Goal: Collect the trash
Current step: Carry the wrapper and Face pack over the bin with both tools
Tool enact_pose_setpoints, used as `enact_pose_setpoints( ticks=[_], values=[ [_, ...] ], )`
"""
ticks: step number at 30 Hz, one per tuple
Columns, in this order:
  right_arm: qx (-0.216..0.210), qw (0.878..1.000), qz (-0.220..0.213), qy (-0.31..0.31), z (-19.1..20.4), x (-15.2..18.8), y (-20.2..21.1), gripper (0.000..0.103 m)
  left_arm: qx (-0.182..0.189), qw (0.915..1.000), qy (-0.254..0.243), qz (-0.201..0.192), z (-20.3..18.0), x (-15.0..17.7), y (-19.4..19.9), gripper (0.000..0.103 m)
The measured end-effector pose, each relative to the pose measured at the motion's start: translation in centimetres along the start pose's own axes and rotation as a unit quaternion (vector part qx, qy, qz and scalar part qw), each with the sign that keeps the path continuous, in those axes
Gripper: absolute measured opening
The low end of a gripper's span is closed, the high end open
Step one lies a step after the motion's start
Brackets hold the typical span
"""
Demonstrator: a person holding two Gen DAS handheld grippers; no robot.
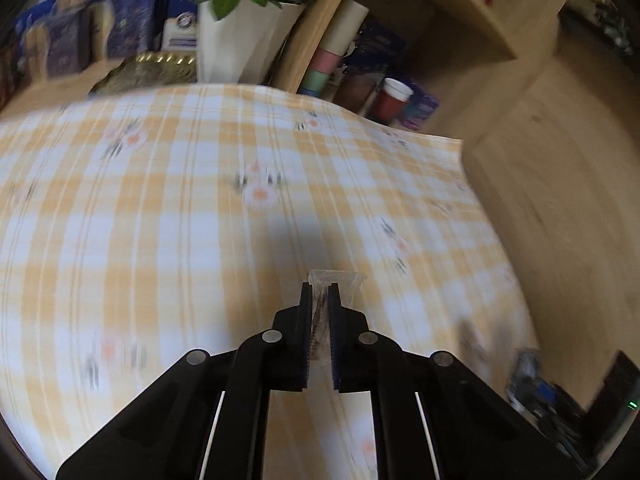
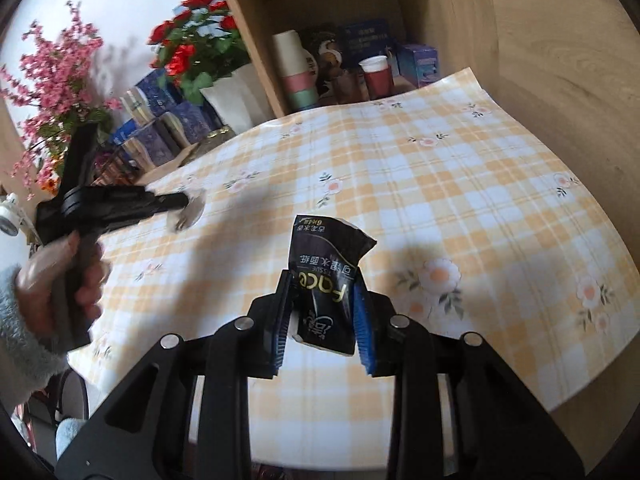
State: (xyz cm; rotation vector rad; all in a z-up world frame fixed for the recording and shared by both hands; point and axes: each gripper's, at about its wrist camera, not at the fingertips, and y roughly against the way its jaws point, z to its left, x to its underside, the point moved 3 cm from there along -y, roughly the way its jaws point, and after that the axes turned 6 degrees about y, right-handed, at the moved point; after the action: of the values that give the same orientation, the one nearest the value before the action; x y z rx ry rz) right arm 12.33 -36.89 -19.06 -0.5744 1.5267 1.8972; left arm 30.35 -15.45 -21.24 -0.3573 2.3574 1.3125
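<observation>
We find the right gripper (image 2: 322, 312) clamped on a black tissue packet (image 2: 326, 280) standing lengthwise ahead of its tips; the left gripper (image 1: 320, 300) pinches a clear wrapper (image 1: 334, 282).

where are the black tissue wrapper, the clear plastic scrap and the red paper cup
black tissue wrapper (image 2: 328, 280), right wrist view, on its printed front between the gripper fingers
clear plastic scrap (image 1: 338, 279), left wrist view, on the end sticking out past the fingertips
red paper cup (image 2: 377, 76), right wrist view, on its red side wall
</observation>
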Motion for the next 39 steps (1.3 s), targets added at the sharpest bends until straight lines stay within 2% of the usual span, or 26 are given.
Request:
enact_pose_setpoints(
  ticks=[3,7,11,16,22,29,34,39],
  values=[
    [-0.007,1.000,0.017,-0.002,1.2,2.0,1.1,0.031,0.020,0.9995,0.023,-0.007,1.1,3.7,4.2,0.008],
    [-0.027,0.999,0.033,0.004,3.5,4.3,2.8,0.031,0.016,0.9998,0.009,-0.004,2.5,8.0,8.2,0.008],
    [-0.029,0.998,0.038,0.028,5.6,5.9,4.5,0.031,0.014,0.9998,0.009,-0.012,3.9,12.1,12.3,0.008],
    [-0.042,0.998,0.047,0.030,7.4,7.4,6.0,0.031,0.015,0.9994,-0.014,-0.029,3.6,16.2,16.0,0.008],
    [-0.049,0.996,0.032,0.069,10.8,8.4,8.3,0.032,0.039,0.9978,-0.018,-0.051,2.9,20.9,20.2,0.008],
    [-0.071,0.992,0.046,0.091,13.5,11.0,8.3,0.032,0.025,0.9973,-0.053,-0.044,2.6,26.1,20.9,0.008],
    [-0.076,0.991,0.049,0.101,13.7,13.0,9.0,0.032,0.005,0.9987,-0.046,-0.023,3.7,29.5,19.0,0.008],
    [-0.070,0.991,0.054,0.095,12.6,14.7,10.0,0.033,-0.028,0.9978,-0.060,0.008,4.5,32.0,16.6,0.008]
  ],
)
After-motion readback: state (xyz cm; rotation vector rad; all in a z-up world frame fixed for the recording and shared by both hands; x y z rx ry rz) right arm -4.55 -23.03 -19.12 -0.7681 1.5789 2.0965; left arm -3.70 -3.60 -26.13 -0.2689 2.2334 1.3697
